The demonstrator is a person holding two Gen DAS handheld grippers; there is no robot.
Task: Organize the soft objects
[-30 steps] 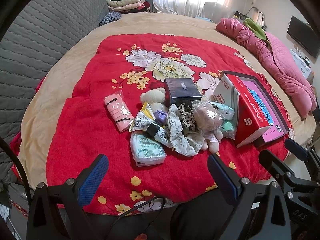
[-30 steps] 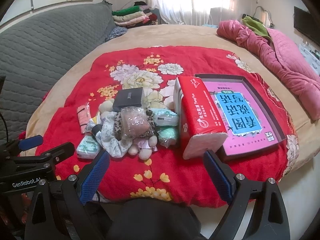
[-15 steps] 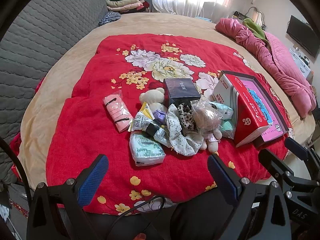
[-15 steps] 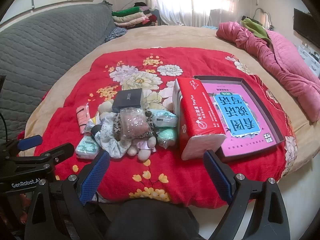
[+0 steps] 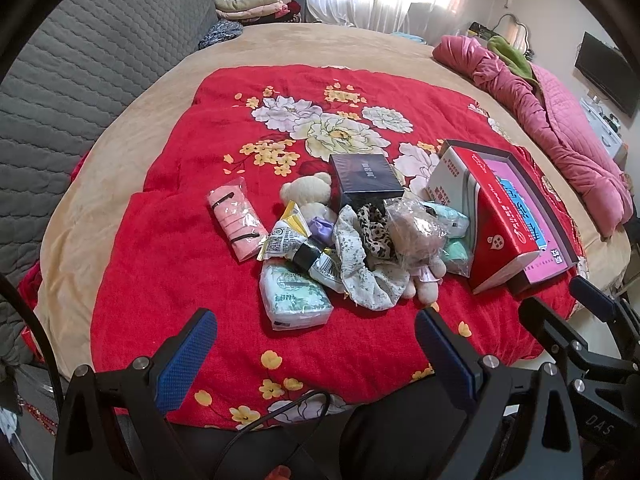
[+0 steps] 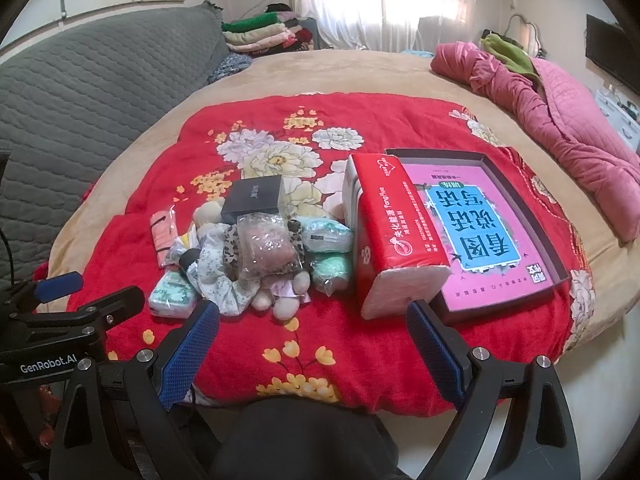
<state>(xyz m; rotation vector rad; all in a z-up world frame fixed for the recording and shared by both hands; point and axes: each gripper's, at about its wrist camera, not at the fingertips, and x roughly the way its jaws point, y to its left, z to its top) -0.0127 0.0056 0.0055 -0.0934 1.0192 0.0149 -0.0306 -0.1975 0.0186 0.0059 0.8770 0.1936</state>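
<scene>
Little has moved since a second ago: both grippers hang at the near edge of the bed as before, and the pile on the red blanket (image 5: 160, 248) lies unchanged. The left gripper (image 5: 316, 344) has its jaws spread wide with nothing between them, and the right gripper (image 6: 312, 336) is likewise spread and empty. Each shows at the edge of the other's view.

Soft things sit heaped in the middle of the blanket. A pink packet (image 5: 236, 220) lies apart on the left side. Just right of it rests a cream bear (image 5: 308, 192), touching a black box (image 5: 366, 182) behind the heap. A yellow-white sachet (image 5: 286, 236) and a small black roll (image 5: 306, 256) lie over a green tissue pack (image 5: 294, 298), the nearest item to the left gripper. A floral scrunchie (image 5: 360, 272) and a leopard scrunchie (image 5: 372, 228) overlap beside a clear bag (image 5: 416, 232) holding something brownish; a second plush toy (image 5: 426, 284) pokes out beneath it. Two mint packets (image 6: 328, 248) lie between the bag and a red tissue pack (image 6: 396, 248), which leans against a dark tray (image 6: 516, 204) holding a pink book (image 6: 476, 232).

A pink quilt (image 6: 552, 120) is bunched at the far right, and folded clothes (image 6: 260, 32) are stacked at the back
</scene>
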